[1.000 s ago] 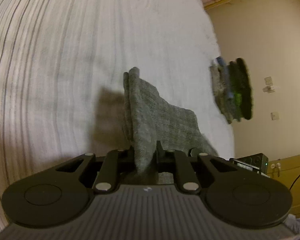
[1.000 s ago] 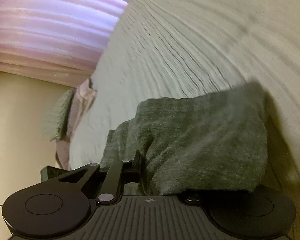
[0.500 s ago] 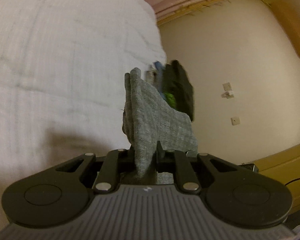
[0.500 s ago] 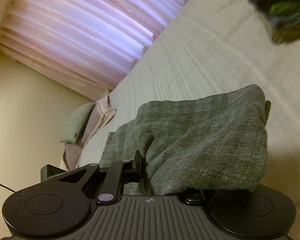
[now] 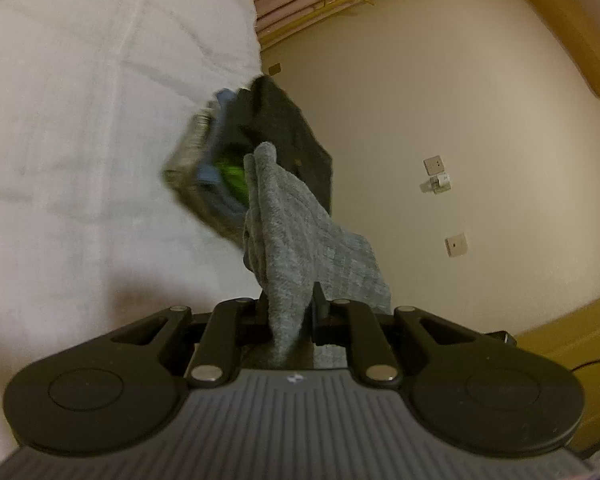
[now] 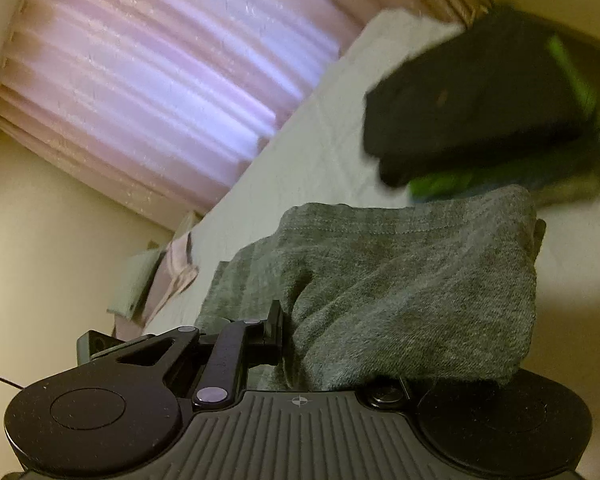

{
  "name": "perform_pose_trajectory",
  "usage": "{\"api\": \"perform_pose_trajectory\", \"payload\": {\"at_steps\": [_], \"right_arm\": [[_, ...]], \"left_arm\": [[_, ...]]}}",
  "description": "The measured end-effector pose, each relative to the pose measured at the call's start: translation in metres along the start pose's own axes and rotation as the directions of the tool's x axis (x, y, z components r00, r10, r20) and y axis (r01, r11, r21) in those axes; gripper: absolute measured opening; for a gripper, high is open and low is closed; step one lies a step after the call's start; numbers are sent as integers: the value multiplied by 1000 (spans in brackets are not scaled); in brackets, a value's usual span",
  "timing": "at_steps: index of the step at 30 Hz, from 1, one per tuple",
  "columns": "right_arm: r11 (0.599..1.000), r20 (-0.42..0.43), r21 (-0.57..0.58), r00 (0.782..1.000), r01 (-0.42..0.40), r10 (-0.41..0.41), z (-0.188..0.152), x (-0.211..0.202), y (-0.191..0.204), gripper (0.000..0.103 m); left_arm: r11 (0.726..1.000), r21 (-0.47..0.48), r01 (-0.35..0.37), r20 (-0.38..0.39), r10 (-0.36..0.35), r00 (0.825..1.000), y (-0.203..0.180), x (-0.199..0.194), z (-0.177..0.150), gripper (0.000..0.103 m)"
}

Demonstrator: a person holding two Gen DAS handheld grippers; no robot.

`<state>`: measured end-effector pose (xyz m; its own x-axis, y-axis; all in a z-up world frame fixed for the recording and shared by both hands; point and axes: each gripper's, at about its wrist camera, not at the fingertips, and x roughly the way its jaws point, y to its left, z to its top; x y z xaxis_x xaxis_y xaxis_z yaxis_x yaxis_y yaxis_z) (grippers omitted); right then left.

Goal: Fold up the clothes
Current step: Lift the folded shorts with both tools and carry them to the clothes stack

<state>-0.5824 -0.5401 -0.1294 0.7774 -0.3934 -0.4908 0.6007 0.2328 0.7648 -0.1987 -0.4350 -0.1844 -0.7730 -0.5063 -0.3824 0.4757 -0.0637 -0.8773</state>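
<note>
Left tongs (image 5: 290, 312) and right tongs (image 6: 296, 336) both clamped on folded grey knit garment (image 6: 400, 280), above white bed (image 5: 80, 140), near stack of folded clothes (image 6: 480, 112)

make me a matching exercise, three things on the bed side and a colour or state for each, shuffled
Things:
1. grey knit garment
2. stack of folded clothes
3. pleated curtain

States:
a. pink, hanging behind the white bed
b. clamped in both grippers
c. dark piece on top, green layer showing below

Pairs: 1-b, 2-c, 3-a
</note>
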Motion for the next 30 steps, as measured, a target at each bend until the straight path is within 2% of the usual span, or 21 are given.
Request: {"api": "perform_pose_trajectory", "payload": {"at_steps": [5, 10, 14, 21, 30], "right_arm": [[1000, 53, -5, 999, 1, -1, 75, -23, -31, 13], [999, 98, 34, 995, -21, 18, 148, -17, -53, 13], [999, 116, 42, 993, -24, 19, 196, -10, -73, 13], [999, 60, 46, 998, 5, -8, 241, 28, -121, 13], [997, 11, 67, 999, 37, -38, 234, 70, -165, 13]], "left_arm": [[999, 31, 16, 20, -16, 1000, -53, 89, 36, 11], [992, 123, 0, 19, -2, 1000, -99, 157, 90, 11], [986, 164, -13, 31, 8, 999, -116, 203, 139, 11], [981, 179, -75, 35, 70, 997, -101, 253, 185, 12], [980, 155, -128, 6, 129, 992, -51, 285, 202, 12]]}}
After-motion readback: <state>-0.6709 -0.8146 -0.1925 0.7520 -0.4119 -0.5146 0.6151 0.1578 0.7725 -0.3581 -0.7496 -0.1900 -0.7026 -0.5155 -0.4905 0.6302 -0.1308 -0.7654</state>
